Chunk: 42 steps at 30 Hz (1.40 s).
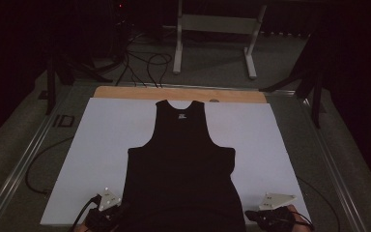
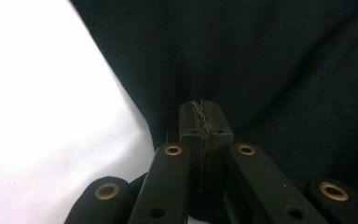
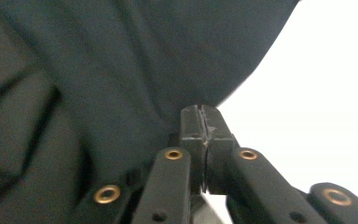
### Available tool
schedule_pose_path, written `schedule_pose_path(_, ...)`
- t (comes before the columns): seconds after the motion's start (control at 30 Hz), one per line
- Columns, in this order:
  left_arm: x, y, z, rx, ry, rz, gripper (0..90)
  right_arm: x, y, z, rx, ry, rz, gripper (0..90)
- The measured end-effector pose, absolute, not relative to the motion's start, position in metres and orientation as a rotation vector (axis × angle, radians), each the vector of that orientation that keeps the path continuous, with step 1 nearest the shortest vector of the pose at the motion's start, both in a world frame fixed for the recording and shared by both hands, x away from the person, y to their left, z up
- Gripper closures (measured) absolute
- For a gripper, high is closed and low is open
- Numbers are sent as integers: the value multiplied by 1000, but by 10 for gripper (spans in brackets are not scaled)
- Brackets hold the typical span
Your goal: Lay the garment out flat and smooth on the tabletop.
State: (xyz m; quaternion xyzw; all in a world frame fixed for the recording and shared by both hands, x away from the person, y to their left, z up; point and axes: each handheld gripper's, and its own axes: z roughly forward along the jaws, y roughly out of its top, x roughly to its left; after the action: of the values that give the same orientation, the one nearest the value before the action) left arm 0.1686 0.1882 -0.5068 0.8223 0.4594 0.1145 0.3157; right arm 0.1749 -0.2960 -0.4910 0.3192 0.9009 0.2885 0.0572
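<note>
A black sleeveless top (image 1: pixel 181 159) lies flat on a white sheet (image 1: pixel 101 140), neck toward the far side and hem at the near edge. My left gripper (image 1: pixel 112 211) sits at the hem's left corner. In the left gripper view, my left gripper (image 2: pixel 204 116) has its jaws pressed together with the black cloth (image 2: pixel 261 60) pinched at their tips. My right gripper (image 1: pixel 260 215) is at the hem's right corner. In the right gripper view, my right gripper (image 3: pixel 204 122) is shut on the edge of the cloth (image 3: pixel 121 56), which bunches in folds around it.
The white sheet (image 2: pixel 37 116) (image 3: pixel 317 93) covers a wooden table whose bare strip (image 1: pixel 125 93) shows at the far edge. Beyond it are a white metal frame (image 1: pixel 217 24), floor cables (image 1: pixel 145 63) and dark stands. A metal rail (image 1: pixel 24 159) runs along the left.
</note>
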Motion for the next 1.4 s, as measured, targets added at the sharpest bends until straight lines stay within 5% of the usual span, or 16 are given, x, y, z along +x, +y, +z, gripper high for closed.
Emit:
schedule_pose_path(0.3,171,203,-500,1942,1165,322,542,184,-296,-491,1034,2589,1026,551)
schedule_pose_path(0.43,170,206,-493,1878,1107,481,406,190,-295,-490,1076,2481,1121,481)
schedule_pose_path(0.9,194,231,-464,1677,1002,618,263,216,-300,-469,1109,2204,1340,150)
schedule_pose_path(1.4,237,262,-467,1613,1044,625,15,246,-310,-475,1056,2030,1378,115)
